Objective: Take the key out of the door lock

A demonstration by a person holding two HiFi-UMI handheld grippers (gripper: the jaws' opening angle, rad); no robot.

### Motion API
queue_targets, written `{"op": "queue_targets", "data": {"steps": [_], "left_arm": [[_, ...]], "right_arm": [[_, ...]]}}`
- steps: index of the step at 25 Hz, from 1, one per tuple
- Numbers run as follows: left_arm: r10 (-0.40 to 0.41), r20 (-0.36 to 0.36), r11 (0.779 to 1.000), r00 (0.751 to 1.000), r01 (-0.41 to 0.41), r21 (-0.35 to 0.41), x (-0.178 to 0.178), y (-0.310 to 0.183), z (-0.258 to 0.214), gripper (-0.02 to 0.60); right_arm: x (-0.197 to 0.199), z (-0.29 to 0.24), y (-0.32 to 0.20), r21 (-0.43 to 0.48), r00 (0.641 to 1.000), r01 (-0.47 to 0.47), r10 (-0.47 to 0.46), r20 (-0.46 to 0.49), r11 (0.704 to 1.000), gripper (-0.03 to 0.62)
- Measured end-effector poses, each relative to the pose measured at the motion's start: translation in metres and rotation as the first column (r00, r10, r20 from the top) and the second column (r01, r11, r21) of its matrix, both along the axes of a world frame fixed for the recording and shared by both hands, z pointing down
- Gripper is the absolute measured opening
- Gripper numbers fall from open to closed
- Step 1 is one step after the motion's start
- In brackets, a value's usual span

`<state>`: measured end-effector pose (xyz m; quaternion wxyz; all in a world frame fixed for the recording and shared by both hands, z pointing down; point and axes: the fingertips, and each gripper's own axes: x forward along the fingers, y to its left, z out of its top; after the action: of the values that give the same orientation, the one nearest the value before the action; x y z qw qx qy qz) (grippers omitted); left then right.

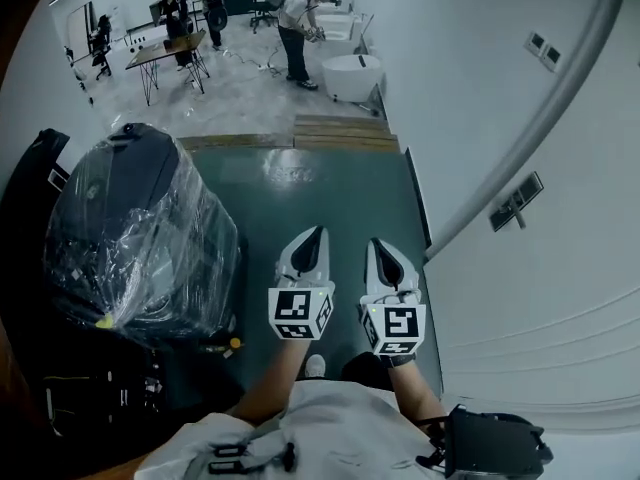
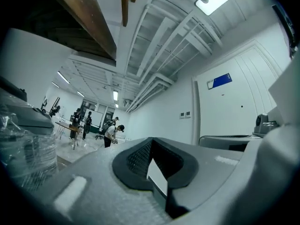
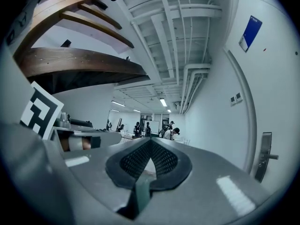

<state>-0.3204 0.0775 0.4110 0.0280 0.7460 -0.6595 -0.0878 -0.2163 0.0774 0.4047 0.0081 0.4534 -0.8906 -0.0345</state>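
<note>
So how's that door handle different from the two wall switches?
The grey metal door handle is a tall plate with a lever sticking out; the two small white wall switches lie flat, side by side. The handle sits low on the door, the switches higher, past the frame. Both are on white surfaces.

Far right, the door handle shows tiny, and a key there is too small to tell. Left, plastic wrap blurs a dark bundle; far people are mere specks.
</note>
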Motion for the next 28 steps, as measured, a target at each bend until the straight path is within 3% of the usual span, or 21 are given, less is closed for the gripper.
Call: {"op": "queue_targets", "data": {"steps": [8, 16, 22, 28], "left_arm": [[0.072, 0.006, 0.997, 0.997, -0.072, -0.023, 0.015, -0.056, 0.017, 0.003], [0.032, 0.074, 0.999, 0.997, -0.03, -0.023, 0.014, -0.17, 0.002, 0.003], [0.058, 0.153, 0.998, 0.987, -0.06, 0.008, 0.045, -0.259, -0.012, 0.003], [0.125, 0.146, 0.992, 0.981, -0.122, -0.031, 0.092, -0.326, 0.0, 0.003]], "right_arm": [[0.002, 0.023, -0.072, -0.051, 1.0, -0.009, 0.009, 0.014, 0.999, 0.005], [-0.005, 0.014, -0.197, -0.042, 0.995, 0.036, -0.032, 0.092, 0.999, 0.005], [0.025, 0.0, -0.292, -0.03, 0.991, 0.025, -0.02, 0.133, 0.999, 0.005], [0.087, 0.018, -0.352, -0.096, 0.987, -0.052, 0.066, 0.145, 0.994, 0.005]]}}
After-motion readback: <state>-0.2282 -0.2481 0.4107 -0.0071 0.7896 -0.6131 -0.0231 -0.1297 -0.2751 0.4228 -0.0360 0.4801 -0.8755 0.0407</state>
